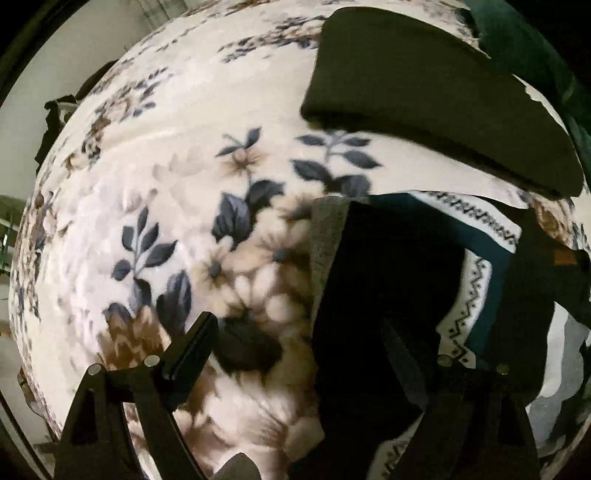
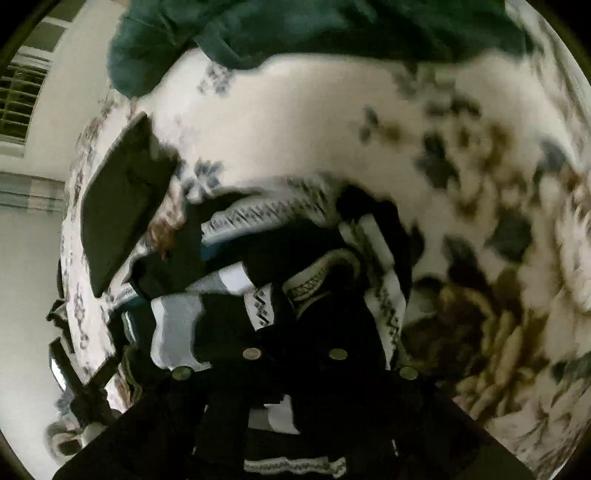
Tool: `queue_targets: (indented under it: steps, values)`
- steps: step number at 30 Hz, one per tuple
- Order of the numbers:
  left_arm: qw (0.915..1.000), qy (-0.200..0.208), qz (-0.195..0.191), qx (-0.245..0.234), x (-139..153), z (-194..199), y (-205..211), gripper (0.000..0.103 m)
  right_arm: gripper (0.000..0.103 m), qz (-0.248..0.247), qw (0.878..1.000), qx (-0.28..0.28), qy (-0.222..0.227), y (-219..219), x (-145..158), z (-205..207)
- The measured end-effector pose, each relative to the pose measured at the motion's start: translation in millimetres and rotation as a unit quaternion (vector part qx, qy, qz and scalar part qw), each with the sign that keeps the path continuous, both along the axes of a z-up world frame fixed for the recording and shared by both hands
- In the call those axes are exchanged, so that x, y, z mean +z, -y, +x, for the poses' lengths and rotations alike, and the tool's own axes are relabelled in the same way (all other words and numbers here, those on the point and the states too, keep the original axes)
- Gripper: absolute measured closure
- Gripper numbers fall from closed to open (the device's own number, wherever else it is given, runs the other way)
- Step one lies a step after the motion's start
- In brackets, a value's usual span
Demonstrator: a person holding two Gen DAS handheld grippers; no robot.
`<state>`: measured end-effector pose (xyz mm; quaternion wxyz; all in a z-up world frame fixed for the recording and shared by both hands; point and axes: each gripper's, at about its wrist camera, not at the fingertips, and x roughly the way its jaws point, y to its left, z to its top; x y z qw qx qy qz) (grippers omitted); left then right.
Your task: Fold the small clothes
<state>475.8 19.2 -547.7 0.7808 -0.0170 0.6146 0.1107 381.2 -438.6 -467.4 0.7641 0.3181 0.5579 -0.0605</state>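
Black tong fingers fill the bottom of both views. Seen from the left wrist, the left tongs (image 1: 314, 354) stand spread wide: one finger (image 1: 192, 343) is over the flowered blanket (image 1: 155, 184), and the other is lost against a dark garment (image 1: 388, 277) at lower centre. That garment lies between the fingers and partly under the right-hand one, though whether either pad touches cloth cannot be told.

Seen from the right wrist, the right tongs (image 2: 295, 369) sit low over a heap of small clothes (image 2: 288, 280), black cloth mixed with white bands bearing a dark zigzag pattern. Their fingers melt into the black fabric, so I cannot tell whether they are open, closed or gripping.

A patterned teal-and-white piece (image 1: 480, 236) lies just right of the dark garment, toward the middle right of the left view. A neatly folded dark item (image 1: 424, 81) rests on the blanket at upper right, well apart from the tongs. A green garment (image 2: 295, 26) crosses the top of the right view.

These clothes look light, soft and limp, probably knitted, so they should sag and bunch when lifted. A hem, waistband or corner seems the best hold, pinching a single layer near its edge. The tangled heap may drag neighbouring pieces along.
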Motion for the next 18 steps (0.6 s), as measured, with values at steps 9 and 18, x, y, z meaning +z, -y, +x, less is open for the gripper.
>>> queue_targets:
  steps: [9, 18]
  values:
    - [0.9999, 0.010, -0.004, 0.000, 14, -10, -21, 0.013, 0.063, -0.063, 0.990, -0.011, -0.124, 30, -38, -23]
    - [0.9944, 0.055, 0.033, -0.085, 42, -21, 26, 0.013, 0.053, -0.142, 0.989, 0.051, 0.008, -44, 15, -26]
